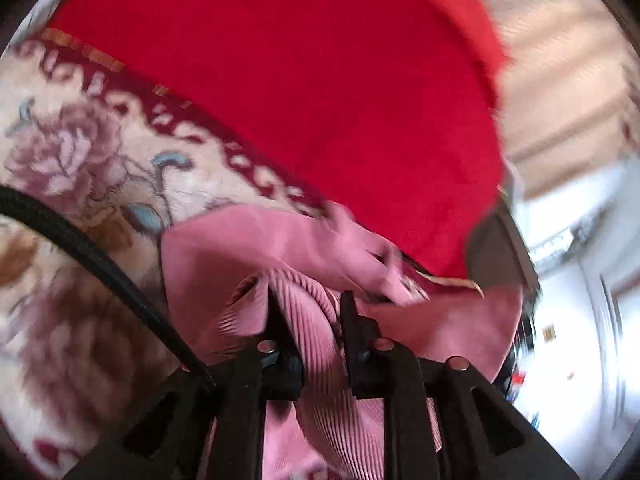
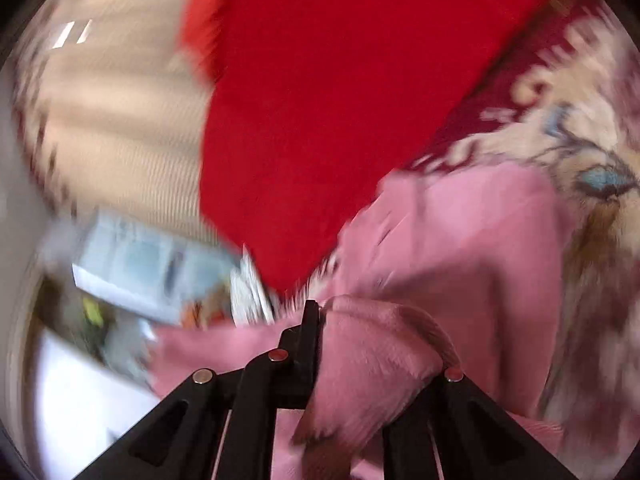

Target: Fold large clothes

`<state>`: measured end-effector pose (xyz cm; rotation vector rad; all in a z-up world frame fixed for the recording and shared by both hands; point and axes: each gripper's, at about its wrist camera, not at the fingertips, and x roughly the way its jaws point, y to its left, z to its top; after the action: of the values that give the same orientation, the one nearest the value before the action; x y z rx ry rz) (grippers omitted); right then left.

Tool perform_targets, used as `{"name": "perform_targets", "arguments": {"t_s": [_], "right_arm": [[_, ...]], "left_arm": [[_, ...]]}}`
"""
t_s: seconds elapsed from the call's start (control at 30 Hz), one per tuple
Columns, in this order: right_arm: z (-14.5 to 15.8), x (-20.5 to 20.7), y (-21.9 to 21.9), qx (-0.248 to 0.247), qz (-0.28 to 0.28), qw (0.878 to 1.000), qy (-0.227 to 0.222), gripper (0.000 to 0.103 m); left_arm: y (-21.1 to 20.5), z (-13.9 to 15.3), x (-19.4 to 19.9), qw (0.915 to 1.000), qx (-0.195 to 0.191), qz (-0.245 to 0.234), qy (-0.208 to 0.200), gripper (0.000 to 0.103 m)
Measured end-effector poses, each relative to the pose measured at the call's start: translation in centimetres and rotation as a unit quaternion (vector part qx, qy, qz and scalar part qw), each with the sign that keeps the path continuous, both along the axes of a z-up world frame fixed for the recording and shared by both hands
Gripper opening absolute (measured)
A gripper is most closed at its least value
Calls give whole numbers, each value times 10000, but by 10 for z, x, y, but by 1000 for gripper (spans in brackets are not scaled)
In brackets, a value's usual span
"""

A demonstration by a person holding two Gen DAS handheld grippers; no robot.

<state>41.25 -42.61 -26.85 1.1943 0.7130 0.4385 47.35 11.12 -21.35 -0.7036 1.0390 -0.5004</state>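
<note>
A pink garment point(image 1: 248, 248) is lifted off a red cloth point(image 1: 320, 80) that lies on a floral blanket point(image 1: 80, 152). My left gripper point(image 1: 310, 300) is shut on the garment's ribbed edge, which bunches between the two black fingers. In the right wrist view the same pink garment point(image 2: 460, 232) hangs in front of the red cloth point(image 2: 320, 100). My right gripper point(image 2: 352, 320) is shut on a thick fold of it. That fold drapes over and hides the right finger; only the left finger point(image 2: 310, 320) shows. Both views are blurred.
A black braided cable point(image 1: 100, 264) crosses the lower left of the left wrist view. The floral blanket point(image 2: 592, 152) spreads to the right. A pale blue box-like shape point(image 2: 152, 264) and a white surface sit at the left, smeared. A bright room shows at right point(image 1: 580, 280).
</note>
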Motion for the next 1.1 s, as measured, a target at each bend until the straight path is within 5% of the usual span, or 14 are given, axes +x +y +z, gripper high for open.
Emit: {"name": "perform_targets", "arguments": {"t_s": [0.1,0.23,0.27,0.3,0.33,0.37,0.43,0.5,0.67,0.83,0.87,1.0,1.1], "right_arm": [[-41,11,-25,835,-228,9951,478,14],[-21,5,-36,363,-159,9992,-44,18],[-18,5,-36,387,-170,9991,-87,26],[-14,6,-41,418,-221,9988,-104,33],[-12,4,-46,441,-302,9985,-138,60],[-3,-1,-50,417,-501,9975,-267,82],[14,-10,-56,234,-659,9958,-597,83],[34,-23,-55,51,-720,9927,-963,83],[54,-30,-8,-835,404,9909,-978,81],[45,-26,79,-2308,1781,9536,-753,53],[44,-20,92,-2528,1941,9451,-722,46],[53,21,122,-3237,1860,9241,-818,44],[53,76,109,-3355,1283,9317,-539,45]], "left_arm": [[-4,-29,21,9977,-373,367,436,19],[16,-33,18,9930,-943,685,210,30],[23,-31,16,9914,-960,885,97,37],[30,-26,15,9887,-913,1188,-20,56],[38,-20,11,9846,-928,1475,-131,68],[51,-13,4,9775,-1090,1778,-316,68],[63,-1,-4,9719,-1221,1954,-480,69],[63,14,-12,9771,-936,1820,-582,69],[17,21,-44,9959,-46,513,-750,69],[-38,8,-53,9956,607,-377,-606,69],[-48,7,-48,9940,794,-449,-598,69],[-65,8,-12,9896,1229,-277,-689,69],[-55,0,25,9885,1426,135,-492,69]]}}
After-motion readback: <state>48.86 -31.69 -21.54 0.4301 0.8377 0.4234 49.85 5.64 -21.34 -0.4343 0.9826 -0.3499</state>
